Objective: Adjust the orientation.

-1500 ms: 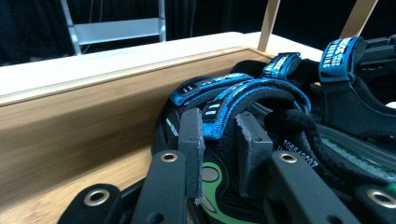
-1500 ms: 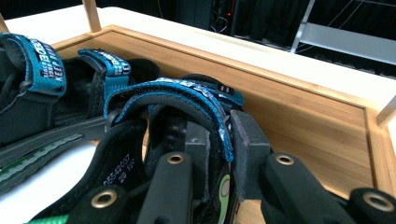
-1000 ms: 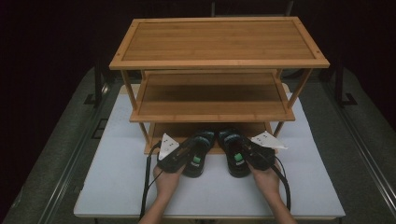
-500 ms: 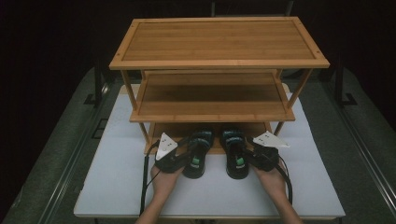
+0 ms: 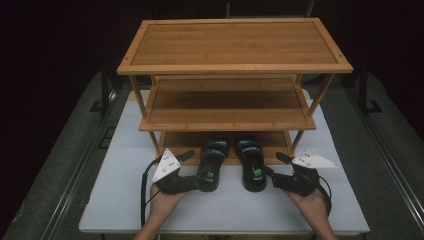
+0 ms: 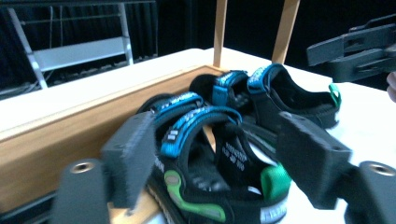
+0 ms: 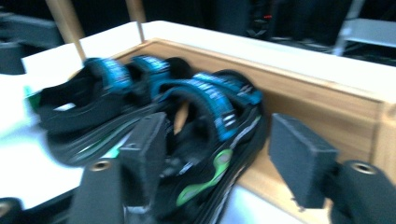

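A pair of black sandals with blue straps and green heel tabs rests with its toes on the bottom board of a bamboo rack [image 5: 227, 117] and its heels on the white table. My left gripper [image 5: 196, 172] stands open beside the left sandal [image 5: 212, 161]. In the left gripper view the pads [image 6: 130, 158] straddle that sandal's heel [image 6: 205, 140] without clamping it. My right gripper [image 5: 274, 169] is open beside the right sandal [image 5: 251, 162]. In the right gripper view the right gripper [image 7: 222, 156] has that sandal [image 7: 210, 112] between its jaws, with a gap at the right pad.
The rack has three shelves; its top shelf [image 5: 235, 45] and middle shelf are bare. Its slanted legs [image 5: 300, 140] flank the sandals. The white table [image 5: 235, 210] has free surface in front of the hands. Dark floor and metal frames surround the table.
Both hands have moved outward and slightly back from the sandals, and the jaws now stand wider. The sandals lie straighter, side by side, at the bottom shelf's front edge.
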`<state>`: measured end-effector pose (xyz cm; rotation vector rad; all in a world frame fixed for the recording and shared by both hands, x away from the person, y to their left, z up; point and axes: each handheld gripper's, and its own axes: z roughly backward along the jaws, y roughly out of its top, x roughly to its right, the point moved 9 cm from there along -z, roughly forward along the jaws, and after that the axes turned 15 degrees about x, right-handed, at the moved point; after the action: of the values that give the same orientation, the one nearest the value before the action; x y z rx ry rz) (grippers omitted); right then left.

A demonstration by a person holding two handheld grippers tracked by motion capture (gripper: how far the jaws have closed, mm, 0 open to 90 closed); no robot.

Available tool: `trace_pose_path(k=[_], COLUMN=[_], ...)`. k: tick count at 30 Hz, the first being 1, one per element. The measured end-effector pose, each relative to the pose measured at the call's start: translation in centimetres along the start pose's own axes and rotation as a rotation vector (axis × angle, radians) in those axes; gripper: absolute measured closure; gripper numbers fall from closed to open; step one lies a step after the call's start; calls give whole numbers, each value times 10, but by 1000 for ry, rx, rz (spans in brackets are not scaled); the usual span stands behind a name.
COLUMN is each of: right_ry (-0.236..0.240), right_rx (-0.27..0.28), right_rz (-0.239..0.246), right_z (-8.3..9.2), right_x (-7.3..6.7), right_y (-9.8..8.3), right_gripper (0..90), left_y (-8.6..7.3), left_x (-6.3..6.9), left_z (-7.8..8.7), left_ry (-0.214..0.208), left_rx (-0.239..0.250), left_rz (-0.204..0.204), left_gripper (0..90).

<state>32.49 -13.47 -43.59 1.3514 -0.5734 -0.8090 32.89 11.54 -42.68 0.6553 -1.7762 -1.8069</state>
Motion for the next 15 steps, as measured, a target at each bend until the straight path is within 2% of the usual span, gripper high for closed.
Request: trace_pose_path(k=[2, 5, 6, 7, 8, 11, 13, 15], right_ry=[14, 52, 60, 63, 63, 67, 67, 62], right_rx=[-1, 11, 3, -15, -15, -89, -129, -155], right_rz=[10, 60, 66, 70, 70, 92, 91, 95], right_z=[4, 21, 24, 26, 26, 26, 23, 19], right_x=[-2, -12, -14, -16, -16, -20, -22, -22], right_y=[-1, -7, -10, -15, -15, -32, -41, -48], right_gripper=[263, 242, 231, 224, 224, 217, 217, 217], left_y=[-1, -6, -8, -14, -14, -26, -33, -40], left_x=[0, 2, 2, 5, 5, 8, 8, 8], left_z=[6, 15, 17, 21, 21, 24, 24, 24], left_ry=[-4, -13, -16, -32, -32, -54, -56, -45], left_rx=[-16, -38, -45, -73, -73, -118, -146, -174], left_rz=[-9, -28, -44, -62, -62, -73, -75, -101], left_gripper=[234, 186, 173, 166, 166, 166, 166, 166])
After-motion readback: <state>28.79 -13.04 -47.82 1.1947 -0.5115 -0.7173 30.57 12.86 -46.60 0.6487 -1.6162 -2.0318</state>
